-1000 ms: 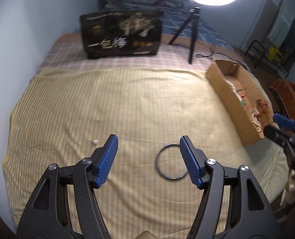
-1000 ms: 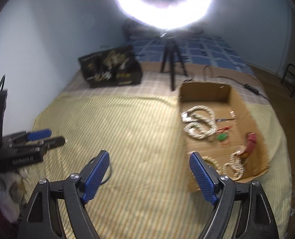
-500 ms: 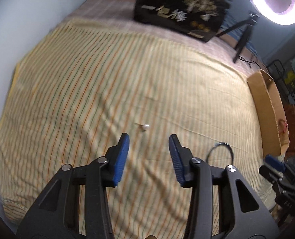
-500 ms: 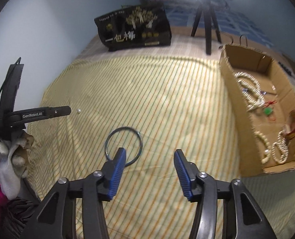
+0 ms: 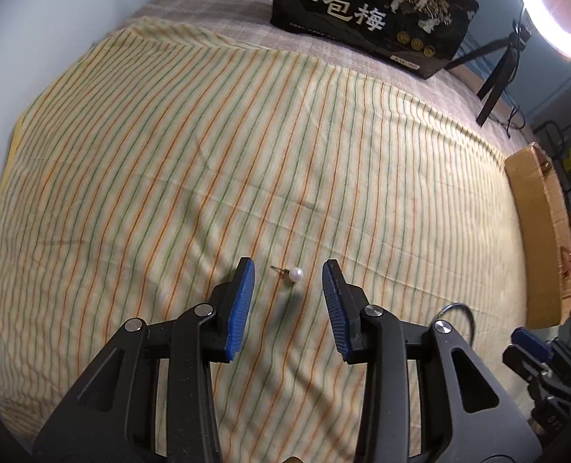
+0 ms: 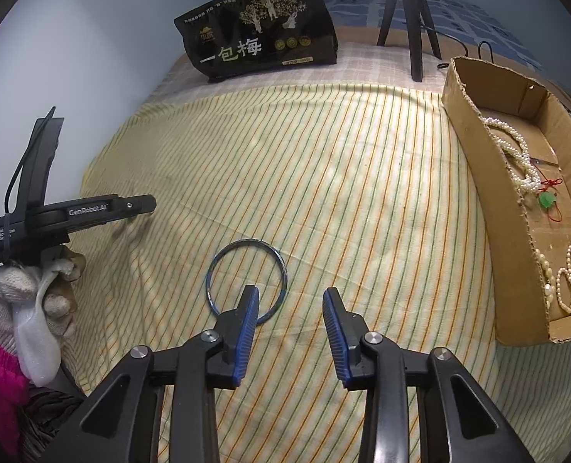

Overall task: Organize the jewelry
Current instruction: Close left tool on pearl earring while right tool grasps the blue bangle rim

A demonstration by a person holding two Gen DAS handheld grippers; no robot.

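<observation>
Lying on the yellow striped bedsheet [image 5: 247, 146] near the bed's near edge, a small white pearl stud earring [image 5: 295, 273] sits just ahead of the left claw [image 5: 287, 276], whose blue ribbed pads are spread apart with the pearl between their tips, untouched. Only the left wrist view shows this earring; the right wrist view shows that claw from the side, gripped in a white-gloved hand [image 6: 31, 301]. The right claw [image 6: 289, 301] is likewise parted and empty, its left pad overlapping the near rim of a thin dark blue bangle [image 6: 245, 281] lying flat on the sheet. The left view shows just an arc of that bangle. At the bed's right edge stands an open brown cardboard box [image 6: 478, 162]; the right view looks inside at white pearl strands [image 6: 517, 154] and a green pendant on red cord [image 6: 547, 200], whereas the left view shows only its outer wall. A black printed bag [image 5: 370, 11] rests at the far edge.
</observation>
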